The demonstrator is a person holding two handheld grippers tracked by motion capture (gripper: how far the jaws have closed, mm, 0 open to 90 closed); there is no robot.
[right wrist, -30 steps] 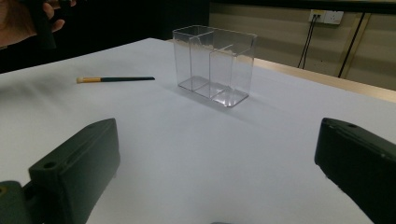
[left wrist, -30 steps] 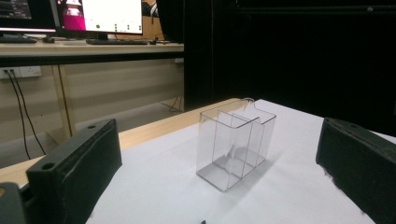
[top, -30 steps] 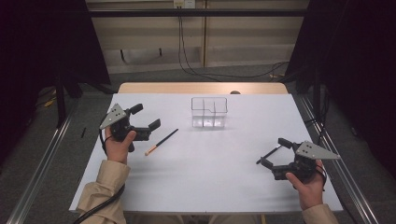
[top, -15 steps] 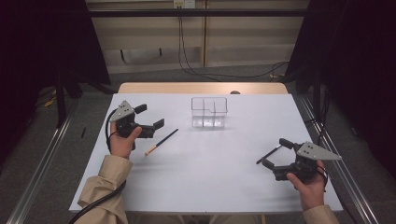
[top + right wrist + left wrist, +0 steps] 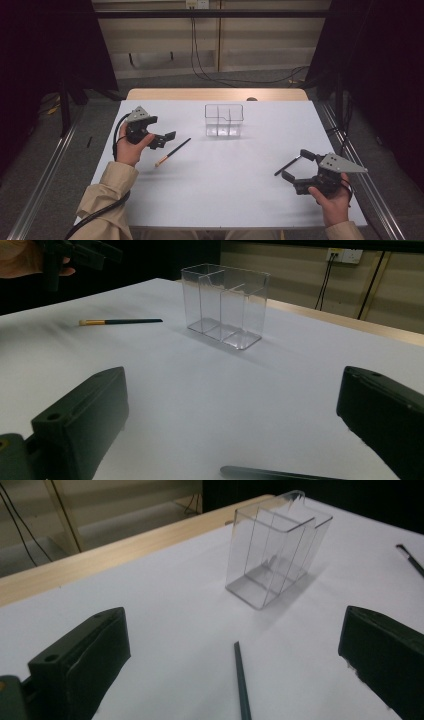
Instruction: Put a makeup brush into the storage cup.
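— High view first: what sits on the white worktop [image 5: 225, 190]?

— A clear plastic box [image 5: 224, 120] with dividers inside stands upright near the far edge, about midway along it. A thin brush [image 5: 172, 152] with a dark handle and a pale tip lies flat toward the left side, slanting with its dark end toward the box. A second dark stick [image 5: 287, 165] lies near the right edge.

— And the tongs?

— The left gripper [image 5: 162, 139] is held in the person's left hand [image 5: 131, 149] above the left part of the worktop, just beside the brush; its jaws stand wide apart, released, holding nothing. In the left gripper view the brush's dark end [image 5: 241, 680] lies on the sheet between the jaws, with the box [image 5: 277, 550] farther ahead.

— The other one?

— The right gripper [image 5: 296, 166] is near the front right corner, held in the right hand [image 5: 332, 197], jaws also spread and bare. The dark stick lies between the jaw tips; whether they touch it I cannot tell. The right gripper view shows that stick [image 5: 280, 473] low between the jaws, the box [image 5: 225, 305] ahead, the brush [image 5: 120, 321] beyond at left.
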